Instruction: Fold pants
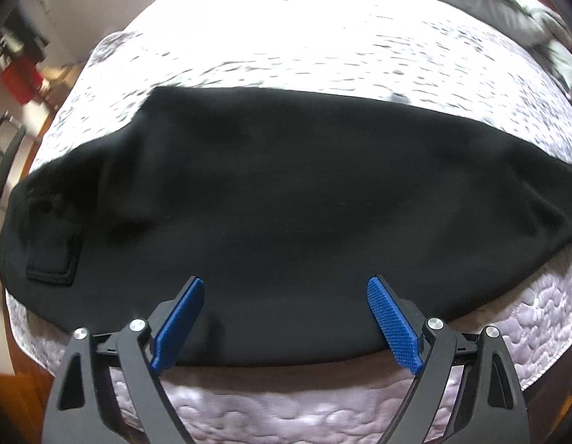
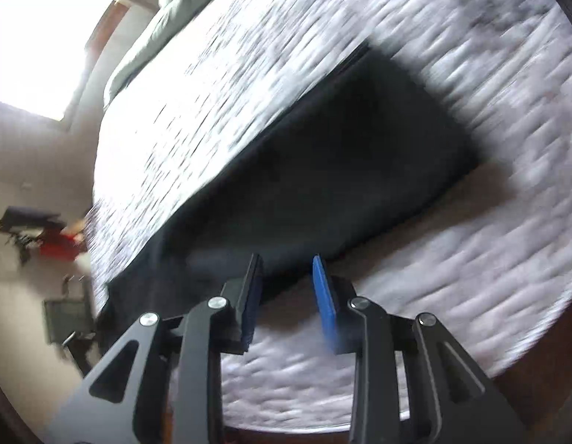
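Left wrist view gives me the clearest look, so I start from the biggest thing in it: the bed [image 1: 286, 37], covered in a pale quilted spread that fills most of the picture and glares white at its far side. Across the near part of that bed lie the black pants [image 1: 286, 203], spread flat in a long band from the left edge of the view to the right, their near hem just short of the mattress edge. On the left portion of the fabric I can make out a sewn patch pocket [image 1: 53, 255]. My left gripper [image 1: 286, 285] hangs above the near edge of the pants with its blue pads [image 1: 393, 325] spread wide apart; nothing is between them and I see no contact with the cloth.

From the right wrist view, which is smeared by motion blur, I see the same bed [image 2: 471, 277] running diagonally, with a grey-green blanket [image 2: 149, 37] bunched at its far end beside a bright window [image 2: 38, 37]. The pants [image 2: 341, 166] show there as a dark, doubled-over rectangle. My right gripper [image 2: 286, 262] sits over their near edge, its fingers parted by a modest gap and gripping nothing.
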`<act>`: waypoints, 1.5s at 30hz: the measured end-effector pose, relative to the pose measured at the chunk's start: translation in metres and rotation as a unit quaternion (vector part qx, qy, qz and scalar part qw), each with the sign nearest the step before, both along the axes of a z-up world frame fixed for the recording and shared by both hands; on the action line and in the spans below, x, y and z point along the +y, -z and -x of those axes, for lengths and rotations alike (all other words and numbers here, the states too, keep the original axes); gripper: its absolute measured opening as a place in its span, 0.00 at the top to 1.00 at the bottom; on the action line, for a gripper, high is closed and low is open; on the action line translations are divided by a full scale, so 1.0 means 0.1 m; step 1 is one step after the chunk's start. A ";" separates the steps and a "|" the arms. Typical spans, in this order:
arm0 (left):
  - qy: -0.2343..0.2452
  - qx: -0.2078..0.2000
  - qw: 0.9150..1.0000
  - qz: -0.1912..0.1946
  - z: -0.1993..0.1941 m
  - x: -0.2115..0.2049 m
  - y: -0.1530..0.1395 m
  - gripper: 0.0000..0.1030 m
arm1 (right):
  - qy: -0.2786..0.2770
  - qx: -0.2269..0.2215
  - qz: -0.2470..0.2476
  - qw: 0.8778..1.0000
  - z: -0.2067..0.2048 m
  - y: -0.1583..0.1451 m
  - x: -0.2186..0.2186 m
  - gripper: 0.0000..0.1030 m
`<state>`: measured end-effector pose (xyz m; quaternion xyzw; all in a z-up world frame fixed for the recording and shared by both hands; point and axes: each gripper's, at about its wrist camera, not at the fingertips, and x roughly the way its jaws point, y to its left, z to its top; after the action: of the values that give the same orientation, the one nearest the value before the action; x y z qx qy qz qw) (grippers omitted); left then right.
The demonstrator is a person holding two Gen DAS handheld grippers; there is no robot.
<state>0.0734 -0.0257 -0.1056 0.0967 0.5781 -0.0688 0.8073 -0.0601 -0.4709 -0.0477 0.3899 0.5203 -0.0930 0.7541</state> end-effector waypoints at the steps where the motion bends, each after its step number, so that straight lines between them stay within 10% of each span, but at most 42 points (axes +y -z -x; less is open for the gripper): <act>1: 0.005 0.000 1.000 -0.002 0.00 -0.05 0.01 0.12 | 0.009 0.000 0.016 1.000 0.03 -0.05 -0.13 0.71; 13: 0.017 0.005 1.000 -0.022 -0.11 -0.40 0.10 0.12 | -0.075 0.007 0.105 0.992 -0.76 0.15 -0.78 0.56; 17: 0.001 0.009 1.000 -0.009 -0.14 -0.30 0.13 0.11 | -0.108 -0.005 0.110 0.988 -0.89 0.13 -0.72 0.85; 26: -0.032 -0.016 0.999 0.004 -0.22 -0.16 0.13 0.09 | -0.074 -0.083 0.059 0.992 -0.81 -0.12 -0.99 0.92; 29: -0.032 -0.017 0.999 -0.006 -0.15 -0.15 0.16 0.09 | -0.075 -0.042 0.072 0.994 -0.92 0.01 -0.99 0.92; 45: -0.019 -0.015 0.999 0.023 -0.08 -0.31 0.09 0.05 | -0.038 -0.009 0.087 0.995 -0.13 -0.16 -0.71 0.53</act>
<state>0.0815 -0.0568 -0.1143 0.0683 0.5656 -0.0649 0.8193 -0.0469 -0.5417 -0.0321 0.3039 0.5174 -0.1058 0.7929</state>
